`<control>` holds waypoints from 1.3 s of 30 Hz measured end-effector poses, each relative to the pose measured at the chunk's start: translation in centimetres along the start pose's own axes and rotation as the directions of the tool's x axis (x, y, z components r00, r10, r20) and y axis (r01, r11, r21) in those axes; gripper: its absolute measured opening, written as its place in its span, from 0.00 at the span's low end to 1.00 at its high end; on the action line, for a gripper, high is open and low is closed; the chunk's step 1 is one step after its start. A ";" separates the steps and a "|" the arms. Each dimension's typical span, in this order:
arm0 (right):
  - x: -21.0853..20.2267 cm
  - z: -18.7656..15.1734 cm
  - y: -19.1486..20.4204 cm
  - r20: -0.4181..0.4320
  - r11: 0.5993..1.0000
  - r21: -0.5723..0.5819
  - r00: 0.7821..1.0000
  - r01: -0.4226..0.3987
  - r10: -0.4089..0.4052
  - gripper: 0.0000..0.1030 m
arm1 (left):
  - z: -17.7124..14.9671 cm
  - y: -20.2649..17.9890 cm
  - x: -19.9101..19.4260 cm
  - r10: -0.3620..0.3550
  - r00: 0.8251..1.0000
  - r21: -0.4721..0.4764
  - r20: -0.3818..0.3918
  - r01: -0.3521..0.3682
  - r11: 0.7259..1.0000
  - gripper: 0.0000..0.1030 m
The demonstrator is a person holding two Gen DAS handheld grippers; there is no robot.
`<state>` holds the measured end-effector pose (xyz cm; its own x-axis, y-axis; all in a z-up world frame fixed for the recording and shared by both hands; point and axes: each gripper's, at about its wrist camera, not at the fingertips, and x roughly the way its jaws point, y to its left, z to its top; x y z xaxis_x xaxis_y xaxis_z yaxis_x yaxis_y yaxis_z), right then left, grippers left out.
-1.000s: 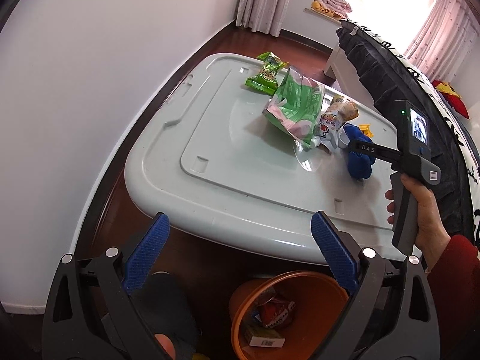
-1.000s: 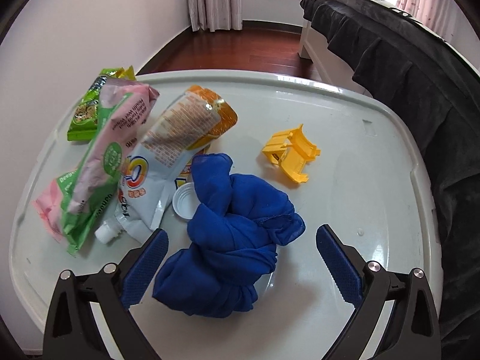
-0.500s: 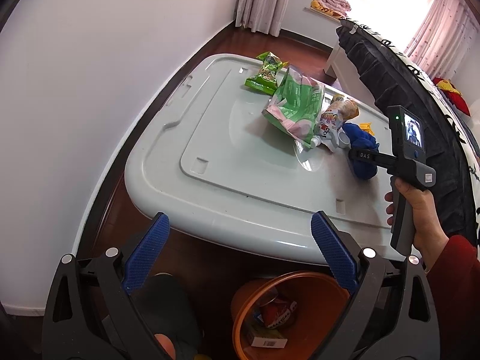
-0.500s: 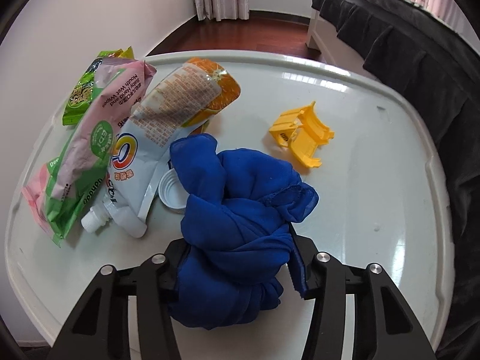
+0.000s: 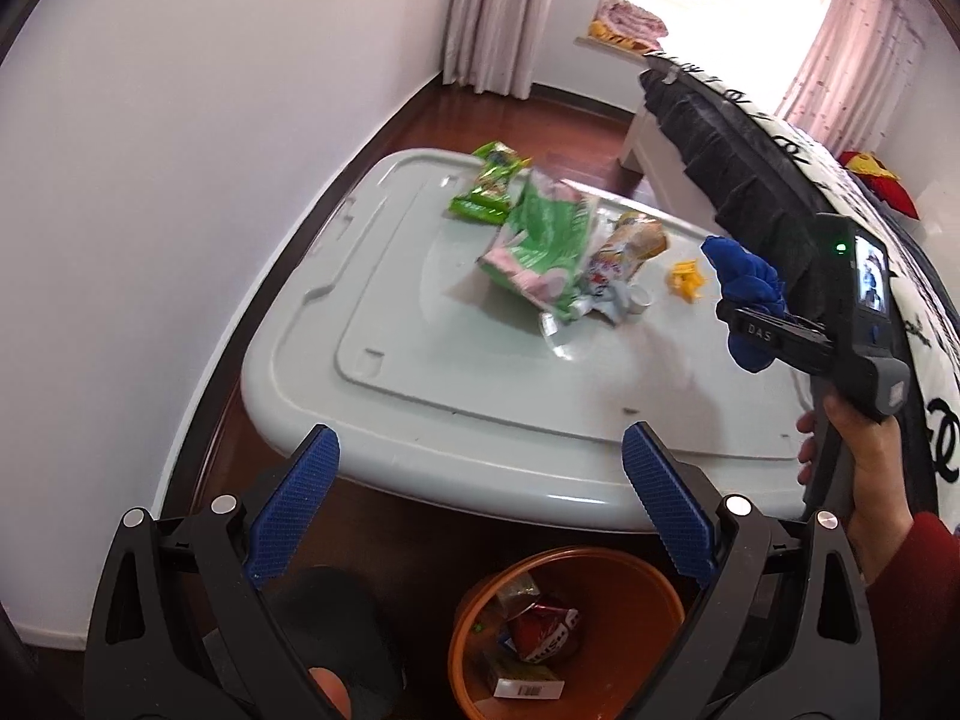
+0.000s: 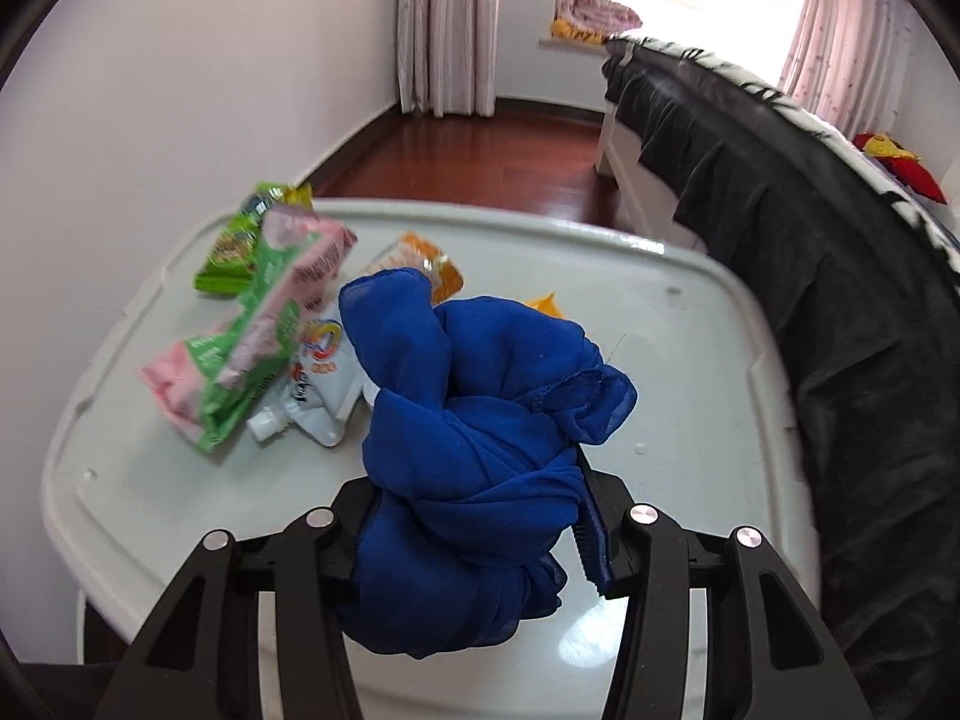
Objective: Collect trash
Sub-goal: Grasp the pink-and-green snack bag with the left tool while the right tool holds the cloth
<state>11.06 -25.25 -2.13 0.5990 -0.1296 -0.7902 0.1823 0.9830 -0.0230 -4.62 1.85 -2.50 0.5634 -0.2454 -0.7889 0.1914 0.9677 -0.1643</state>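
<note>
Right gripper [image 5: 757, 333] body showing white letters "DAS". Barcode label showing on box [image 5: 521, 683] inside orange bin [image 5: 654, 594], digits unreadable. Print on pouches blurring, not legible.

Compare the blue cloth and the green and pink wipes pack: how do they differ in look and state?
The blue cloth is soft, bunched fabric in one plain colour; the wipes pack is a printed plastic pouch. The cloth is clamped in the right gripper and lifted off the grey lid; the pack lies on the lid, with no gripper touching it.
</note>
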 end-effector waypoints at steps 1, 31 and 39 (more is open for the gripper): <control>-0.8 -0.1 -0.3 0.008 1.000 0.004 1.000 0.000 0.000 0.49 | 0.2 -0.4 0.0 -0.015 1.000 0.008 0.005 0.015 1.000 0.90; -4.5 -6.2 -8.7 -0.003 0.967 0.180 0.983 -0.180 0.184 0.49 | 12.0 -8.2 23.4 0.155 0.982 0.205 -0.107 -0.131 0.970 0.90; -4.0 -6.4 -9.3 -0.006 0.962 0.202 0.982 -0.186 0.191 0.49 | 11.8 -8.5 26.0 0.216 0.965 0.257 -0.151 -0.173 0.951 0.90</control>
<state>2.03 -33.03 -2.67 0.6178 0.0615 -0.7839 0.2217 0.9429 0.2487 17.84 -13.48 -14.61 0.4636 -0.0191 -0.8859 0.2910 0.9476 0.1319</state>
